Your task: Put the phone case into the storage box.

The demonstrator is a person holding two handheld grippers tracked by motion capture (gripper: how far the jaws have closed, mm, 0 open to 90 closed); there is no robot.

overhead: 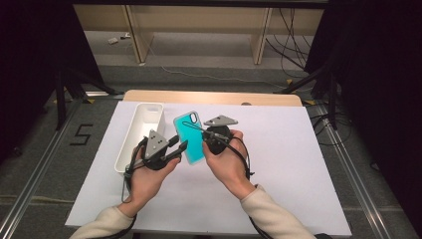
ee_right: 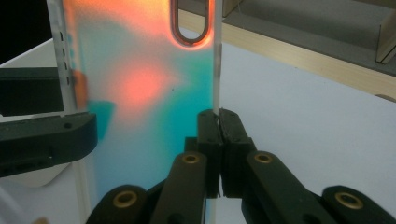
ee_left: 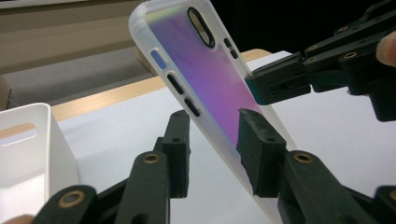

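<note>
Right gripper (ee_right: 218,122) is clamped tight on the right edge of the phone case (overhead: 190,135), holding it tilted above the white table cover (overhead: 278,164), mid-table, just right of the white bin (overhead: 142,130). Left gripper (ee_left: 215,140) is part open, jaws straddling the case's left edge. One pad (ee_left: 256,144) sits against the case's back face; the other stands close off the front, contact unclear. Left jaws not clenched on it. Teal in the high view, iridescent up close.
</note>
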